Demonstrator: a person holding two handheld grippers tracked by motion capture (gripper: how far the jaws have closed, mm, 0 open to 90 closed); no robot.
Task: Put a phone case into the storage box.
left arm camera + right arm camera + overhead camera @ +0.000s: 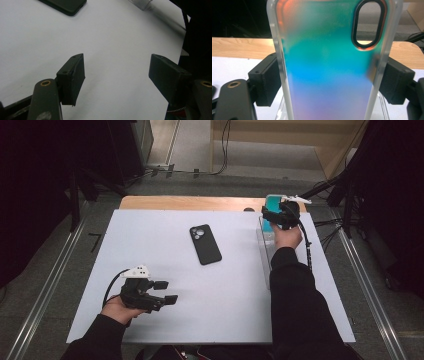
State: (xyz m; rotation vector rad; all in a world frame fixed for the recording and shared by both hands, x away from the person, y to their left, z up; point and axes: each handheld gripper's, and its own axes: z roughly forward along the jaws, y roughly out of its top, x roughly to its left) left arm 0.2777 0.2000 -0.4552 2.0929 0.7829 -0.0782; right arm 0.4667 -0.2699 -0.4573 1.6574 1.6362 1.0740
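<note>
The right hand-held gripper (276,216) sits at the far right of the white worktop (150,270), its 2 jaws pinching the long edges of a frosted phone case (327,70) that shades from teal through blue to violet. In the right gripper view the case stands upright between the pads, its oval camera cutout at the top right. Below it is a clear plastic stand (264,245), which runs along the right side of the worktop. The left hand-held gripper (165,291) is at the near left, jaws spread with nothing between them, only bare worktop beneath. A black phone (205,244) lies face down near the middle of the worktop, well apart from both grippers.
</note>
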